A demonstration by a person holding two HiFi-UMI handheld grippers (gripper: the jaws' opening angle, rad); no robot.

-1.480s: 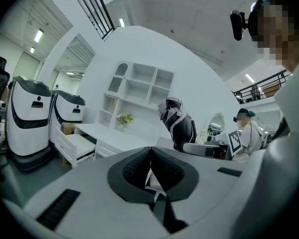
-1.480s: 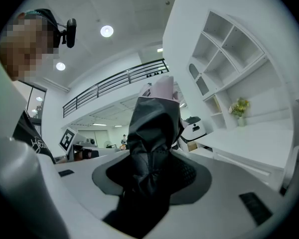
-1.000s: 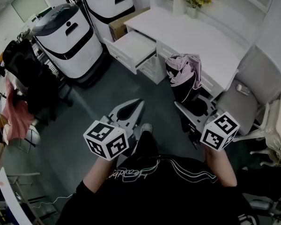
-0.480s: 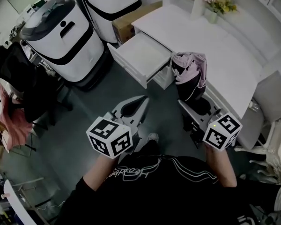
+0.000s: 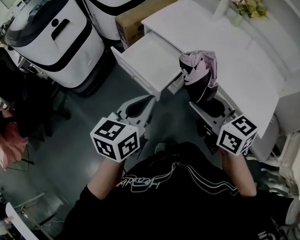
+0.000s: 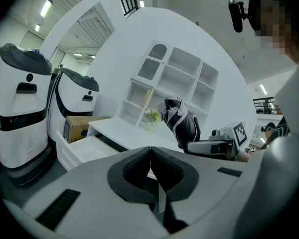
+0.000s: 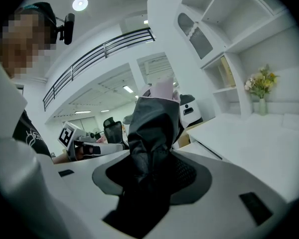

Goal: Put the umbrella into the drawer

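The right gripper (image 5: 208, 103) is clamping the folded umbrella (image 5: 200, 76) low down, so the black and pink bundle is standing upright out of the jaws and hanging over the front edge of the bench (image 5: 210, 34), just right of the open drawer (image 5: 150, 59). The left gripper (image 6: 150, 151) is carrying nothing, its jaws resting together, and is pointing toward the drawer from the floor side. The step in hand is looking like the carry to the drawer. To do it well, the person should be swinging the umbrella across over the drawer's bare bottom, tipping it from upright to lying along the drawer's length, and lowering it until it is resting inside before the jaws part. The fabric is sitting loose and bunched rather than strapped tight, so folds are likely to be catching on the drawer's front wall or spilling over its rim. The free left gripper could be tucking them in. Around the drawer, a cardboard box (image 5: 140, 16) is sitting behind it, two large white units (image 5: 50, 34) are standing to the left, and a vase of flowers (image 5: 250, 6) is sitting far back on the bench. None of them is blocking the path.
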